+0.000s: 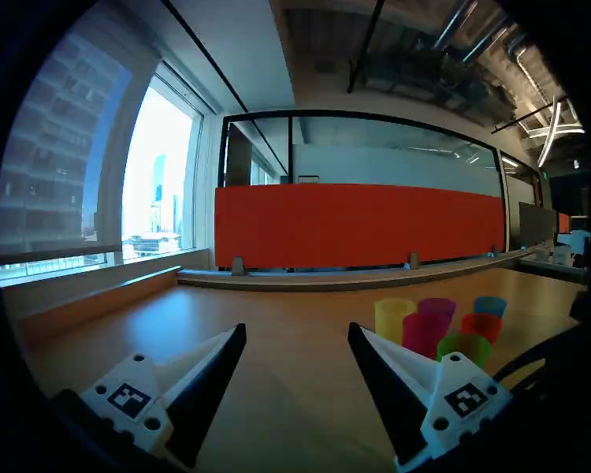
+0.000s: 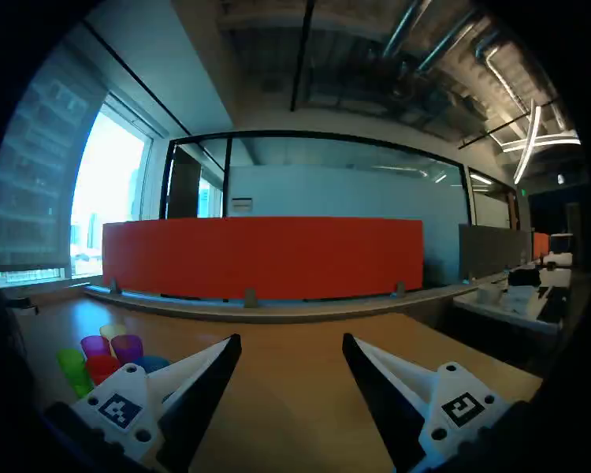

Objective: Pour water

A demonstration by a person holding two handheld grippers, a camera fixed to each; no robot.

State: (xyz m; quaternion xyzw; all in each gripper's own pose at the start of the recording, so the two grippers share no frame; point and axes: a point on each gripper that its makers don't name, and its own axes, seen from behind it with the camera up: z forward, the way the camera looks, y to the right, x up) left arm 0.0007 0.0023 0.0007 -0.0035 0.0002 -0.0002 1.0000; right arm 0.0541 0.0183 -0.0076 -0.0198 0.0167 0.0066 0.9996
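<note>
Several coloured plastic cups stand clustered on the wooden table. In the left gripper view they sit ahead to the right: yellow cup (image 1: 393, 317), magenta cup (image 1: 423, 332), purple cup (image 1: 437, 307), blue cup (image 1: 490, 305), red cup (image 1: 481, 325), green cup (image 1: 463, 347). My left gripper (image 1: 295, 347) is open, empty, left of the cups. In the right gripper view the same cups lie at the lower left: green cup (image 2: 73, 369), red cup (image 2: 102, 367), purple cup (image 2: 127, 347), yellow cup (image 2: 112, 331). My right gripper (image 2: 290, 355) is open and empty, right of them.
An orange divider panel (image 1: 358, 225) runs along the table's far edge (image 1: 335, 280). A large window (image 1: 150, 189) and a wooden ledge (image 1: 98, 296) lie to the left. More desks with objects (image 2: 524, 296) stand to the right.
</note>
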